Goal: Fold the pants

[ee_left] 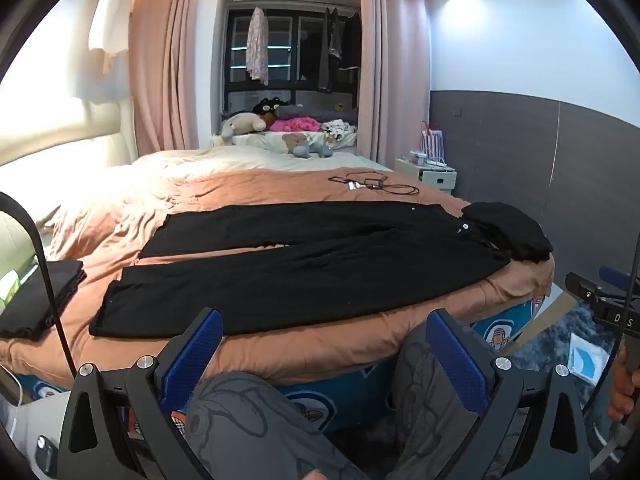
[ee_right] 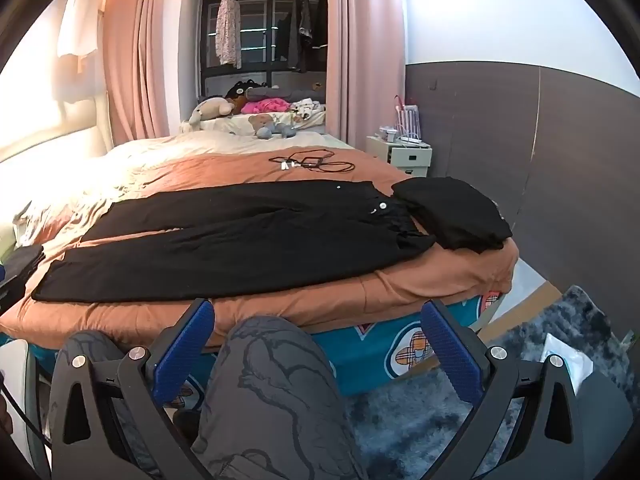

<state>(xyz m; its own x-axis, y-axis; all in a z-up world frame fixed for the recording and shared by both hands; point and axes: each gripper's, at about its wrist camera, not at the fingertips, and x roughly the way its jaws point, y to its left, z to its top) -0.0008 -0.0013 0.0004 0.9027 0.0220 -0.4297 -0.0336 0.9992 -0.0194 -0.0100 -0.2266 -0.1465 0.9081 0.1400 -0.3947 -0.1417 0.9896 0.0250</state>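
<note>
Across the middle of both frames I see the black pants (ee_left: 304, 264) laid flat on the orange bedspread (ee_left: 280, 184), waistband to the right. At bottom, my left gripper (ee_left: 324, 344) and right gripper (ee_right: 318, 330) gape wide, holding nothing, short of the bed.

Each handheld tool is matte black: the left gripper (ee_left: 322, 330) and the right gripper (ee_right: 316, 322) carry two angular fingers faced with textured blue pads (ee_left: 204, 346) and pinned by round silver screws (ee_left: 146, 362) — four per tool. A thin black cable (ee_left: 48, 280) arcs past. The person wears grey trousers (ee_right: 272, 392) printed with dark line drawings.
</note>
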